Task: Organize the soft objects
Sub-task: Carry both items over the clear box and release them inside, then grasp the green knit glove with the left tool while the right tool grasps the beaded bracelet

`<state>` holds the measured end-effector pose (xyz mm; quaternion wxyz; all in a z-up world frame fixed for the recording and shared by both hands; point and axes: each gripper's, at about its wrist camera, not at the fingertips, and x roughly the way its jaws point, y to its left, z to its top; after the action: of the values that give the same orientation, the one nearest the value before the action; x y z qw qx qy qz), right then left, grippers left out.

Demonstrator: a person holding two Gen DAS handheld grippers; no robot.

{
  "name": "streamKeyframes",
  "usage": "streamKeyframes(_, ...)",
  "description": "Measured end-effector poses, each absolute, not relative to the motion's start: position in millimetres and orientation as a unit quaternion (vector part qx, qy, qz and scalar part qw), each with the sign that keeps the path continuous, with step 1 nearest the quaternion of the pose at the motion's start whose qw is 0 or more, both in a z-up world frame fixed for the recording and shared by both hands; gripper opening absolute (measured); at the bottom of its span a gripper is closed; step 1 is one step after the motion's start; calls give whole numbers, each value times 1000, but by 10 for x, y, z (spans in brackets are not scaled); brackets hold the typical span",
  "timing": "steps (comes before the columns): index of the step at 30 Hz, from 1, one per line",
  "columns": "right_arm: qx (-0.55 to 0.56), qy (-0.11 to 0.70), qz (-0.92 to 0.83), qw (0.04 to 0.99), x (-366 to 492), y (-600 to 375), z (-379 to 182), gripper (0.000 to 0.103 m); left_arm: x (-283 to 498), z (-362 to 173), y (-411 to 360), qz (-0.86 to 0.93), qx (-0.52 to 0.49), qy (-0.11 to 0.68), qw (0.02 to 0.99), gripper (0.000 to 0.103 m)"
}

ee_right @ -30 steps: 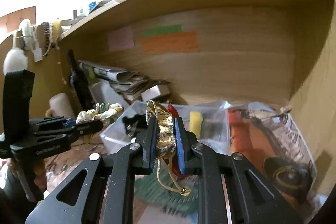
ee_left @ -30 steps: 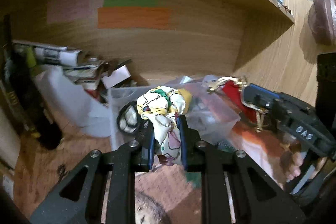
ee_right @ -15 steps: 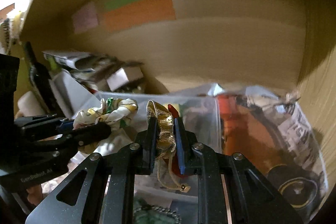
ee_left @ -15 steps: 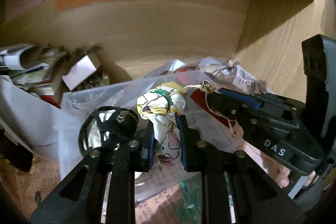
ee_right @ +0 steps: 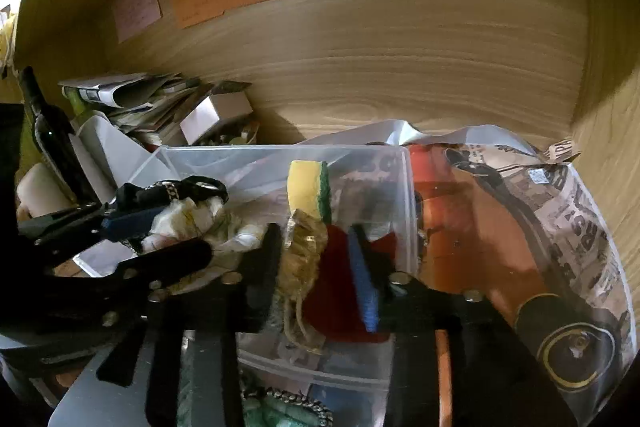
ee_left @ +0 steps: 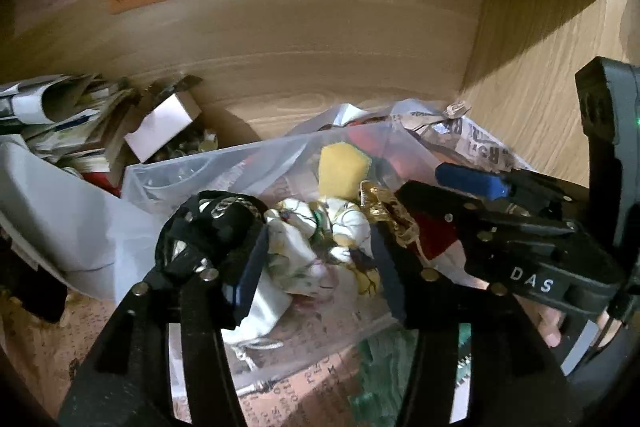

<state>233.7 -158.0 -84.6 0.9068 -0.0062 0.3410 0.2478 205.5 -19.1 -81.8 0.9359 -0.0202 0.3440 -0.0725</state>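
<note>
Both grippers hang over a clear plastic bin in a wooden shelf nook. My left gripper is open; the white patterned cloth lies loose between its jaws inside the bin, and shows in the right wrist view. My right gripper is open too; the red and gold pouch sits between its spread jaws, and appears in the left wrist view. A yellow sponge stands at the back of the bin. A black strap item lies at the bin's left.
A white box and stacked papers lie to the left, with a dark bottle. A newspaper-print bag with an orange item lies at the right. Wooden walls close the back and right side.
Both grippers pushed forward and down into the bin and opened. The patterned cloth and the red and gold pouch, gripped before, now sit loose between spread jaws.
</note>
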Motion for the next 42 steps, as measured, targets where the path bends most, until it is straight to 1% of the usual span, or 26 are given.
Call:
streamKeyframes(2, -5, 332, 248, 910, 2293, -1596, -782, 45, 1985, -765, -166, -76, -25, 339, 937, 55)
streamKeyframes(5, -8, 312, 249, 917, 2164, -1636, -650, 50, 1825, -661, -135, -78, -27, 324, 942, 65)
streamKeyframes(7, -13, 296, 251, 922, 2055, -1663, -573, 60, 1686, -598, -125, -79, -25, 311, 947, 68)
streamKeyframes(11, -31, 276, 259, 925, 1791, -1709, -498, 68, 1483, -575, -141, -83, -18, 304, 949, 75)
streamKeyframes(13, -36, 278, 265, 923, 1674, -1737, -534, 75, 1415, -605, -155, -87, -12, 309, 947, 76)
streamKeyframes(18, -40, 303, 275, 912, 1534, -1769, -733, 81, 1320, -808, -161, -91, -6, 336, 938, 77)
streamKeyframes(23, -40, 343, 262, 901, 1534, -1785, -1062, 81, 1362, -1088, -141, -83, -16, 374, 923, 77)
streamKeyframes(24, -38, 351, 259, 899, 1557, -1800, -1115, 80, 1383, -1135, -150, -85, -15, 382, 920, 77)
streamKeyframes(26, -31, 369, 256, 893, 1607, -1834, -1212, 73, 1434, -1223, -193, -92, -11, 397, 913, 77)
streamKeyframes(28, -28, 384, 255, 887, 1656, -1848, -1276, 61, 1469, -1281, -231, -95, -8, 406, 909, 77)
streamKeyframes(29, -24, 395, 258, 882, 1691, -1851, -1309, 58, 1502, -1320, -260, -99, -7, 412, 906, 76)
streamKeyframes(31, -19, 407, 263, 875, 1734, -1853, -1351, 44, 1566, -1381, -296, -108, -10, 424, 899, 76)
streamKeyframes(32, -17, 413, 267, 870, 1752, -1853, -1380, 41, 1591, -1409, -312, -113, -13, 429, 896, 77)
streamKeyframes(34, -12, 421, 274, 864, 1765, -1856, -1416, 30, 1663, -1478, -358, -123, -14, 442, 888, 77)
streamKeyframes(37, -6, 415, 276, 867, 1738, -1879, -1405, 16, 1721, -1537, -418, -135, -17, 453, 881, 76)
streamKeyframes(38, -3, 412, 277, 868, 1721, -1890, -1399, 14, 1736, -1539, -430, -139, -18, 453, 880, 73)
streamKeyframes(39, -1, 408, 277, 870, 1714, -1903, -1390, 10, 1754, -1541, -442, -143, -17, 452, 880, 66)
streamKeyframes(40, 2, 405, 279, 871, 1708, -1914, -1380, 10, 1754, -1539, -465, -150, -14, 451, 880, 60)
streamKeyframes(41, 4, 401, 280, 872, 1703, -1924, -1367, 10, 1750, -1539, -484, -157, -12, 451, 879, 49)
streamKeyframes(42, 3, 397, 280, 874, 1692, -1927, -1355, 10, 1750, -1539, -496, -164, -11, 451, 877, 42)
